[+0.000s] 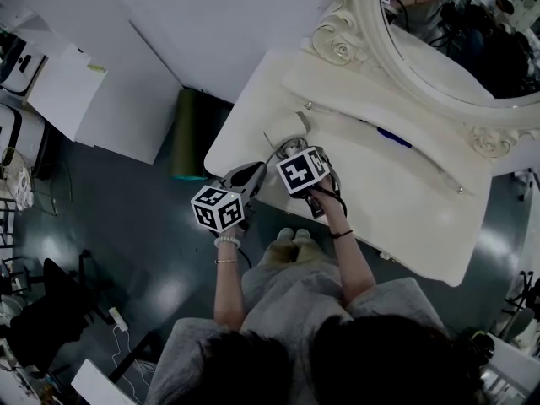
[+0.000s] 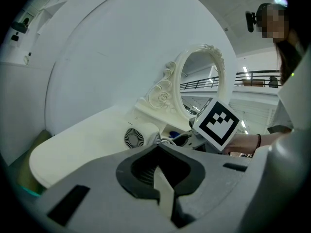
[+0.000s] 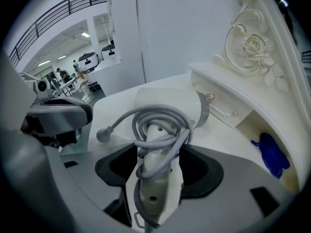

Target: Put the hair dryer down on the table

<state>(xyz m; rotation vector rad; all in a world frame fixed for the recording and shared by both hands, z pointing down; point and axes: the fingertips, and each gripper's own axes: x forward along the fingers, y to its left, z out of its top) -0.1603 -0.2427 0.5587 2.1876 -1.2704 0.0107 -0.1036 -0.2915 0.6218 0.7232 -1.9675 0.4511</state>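
A white hair dryer [image 3: 165, 106] lies on the white vanity table [image 1: 396, 192], its grey cord wound round the handle [image 3: 156, 171]. My right gripper [image 3: 158, 152] stands open around that handle, with a gap showing beside the right pad. In the head view the right gripper [image 1: 294, 148] is at the table's near left corner, over the hair dryer [image 1: 291, 139]. My left gripper [image 1: 251, 175] hovers just left of it by the table edge. Its jaws meet with nothing between them, the left gripper [image 2: 158, 149] pointing at the hair dryer's rear grille [image 2: 135, 139].
An ornate oval mirror [image 1: 456, 32] rises at the table's back. A blue object [image 3: 269, 154] sits in the open shelf under the raised ledge, next to a small drawer [image 3: 221, 111]. A green cylinder [image 1: 190, 133] stands on the dark floor left of the table.
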